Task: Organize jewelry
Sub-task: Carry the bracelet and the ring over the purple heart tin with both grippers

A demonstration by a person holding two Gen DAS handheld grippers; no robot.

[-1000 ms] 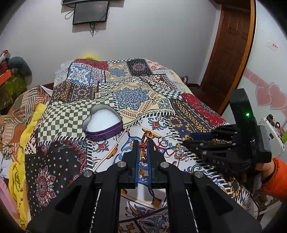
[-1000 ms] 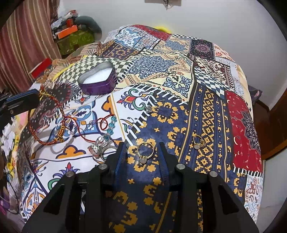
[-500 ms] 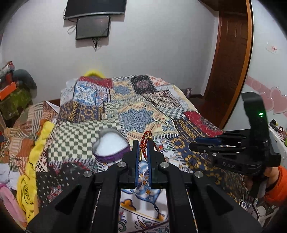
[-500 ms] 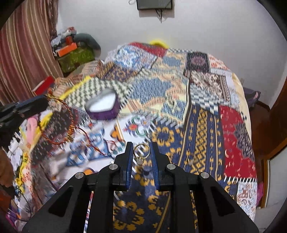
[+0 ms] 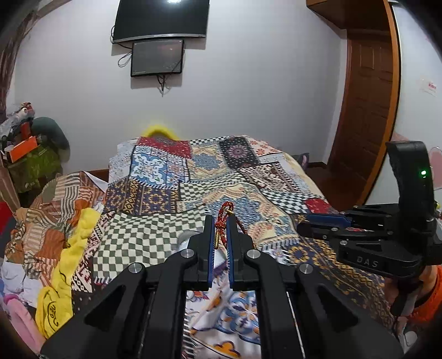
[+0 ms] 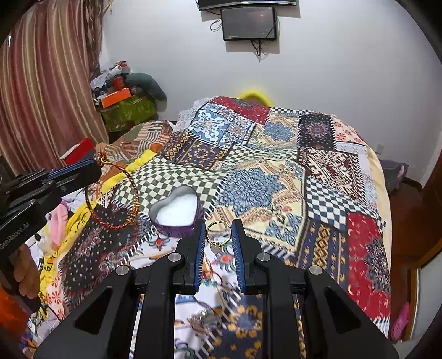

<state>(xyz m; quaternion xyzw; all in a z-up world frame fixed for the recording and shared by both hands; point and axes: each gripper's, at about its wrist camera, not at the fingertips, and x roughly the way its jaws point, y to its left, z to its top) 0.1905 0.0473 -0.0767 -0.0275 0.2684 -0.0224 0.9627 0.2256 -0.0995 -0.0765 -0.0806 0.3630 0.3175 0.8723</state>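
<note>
Red-gold bracelet point(image 6: 112, 196): braided cord loop, hanging from the left fingers above the bed, knot end sticking up between the pads in the left wrist view point(image 5: 221, 226).
Left gripper point(image 5: 221, 233): fingers clamping on the bracelet, held in the air over the checkered patch; seen from the side at left edge of the right wrist view point(image 6: 91, 171).
Gold ring point(image 6: 217, 233): thin band with a pale stone at the bottom, sitting upright between the right fingers, both pads pressing its sides.
Right gripper point(image 6: 218, 234): fingers closing on the ring, hovering just beside the box; side-on at right of the left wrist view point(image 5: 306, 223).
Heart box point(image 6: 176, 214): purple wall, white lining, lying open on the bed, just left of the right fingers; mostly hiding behind the left fingers in the left wrist view.
Bed point(image 6: 317, 176): patchwork quilt covering it.
Other jewelry point(image 6: 204, 317): silver piece lying on the quilt below the right fingers, blurring, type unclear.
Background: screen point(image 6: 250, 23) hanging on the wall, door point(image 5: 367, 110) at right.
</note>
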